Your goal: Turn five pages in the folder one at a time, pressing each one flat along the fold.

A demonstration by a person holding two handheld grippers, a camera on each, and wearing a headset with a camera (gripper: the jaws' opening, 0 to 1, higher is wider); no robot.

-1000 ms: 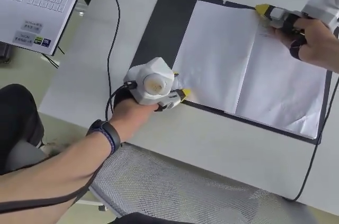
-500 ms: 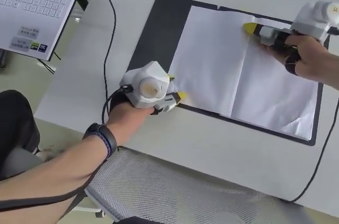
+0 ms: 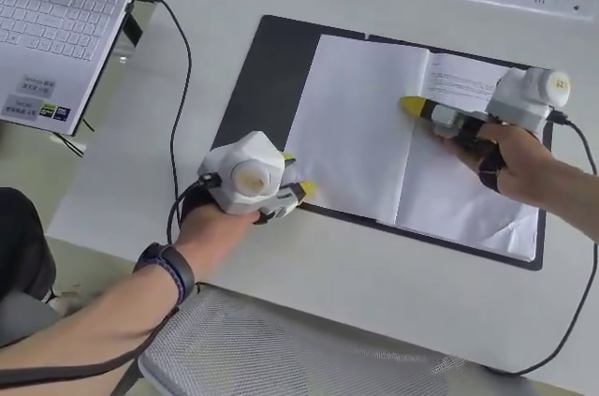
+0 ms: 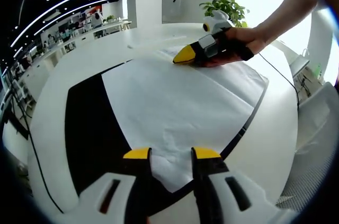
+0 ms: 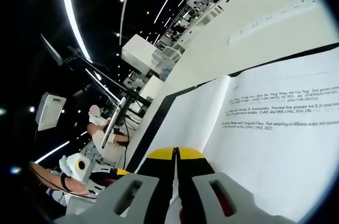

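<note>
R hand-held gripper (image 3: 410,106), jaws closed, presses fold (image 3: 402,176) of folder (image 3: 267,78), turned page (image 3: 351,124) flat; L hand-held gripper (image 3: 301,191) open at its corner; page count unclear.

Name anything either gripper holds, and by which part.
Nothing is held: left gripper open over the page corner, right gripper shut empty at the fold.

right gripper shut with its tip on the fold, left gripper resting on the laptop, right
No: the left gripper sits at the near corner of the left page in the folder, not on the laptop, per the head view. The right gripper is shut, tip on the fold.
</note>
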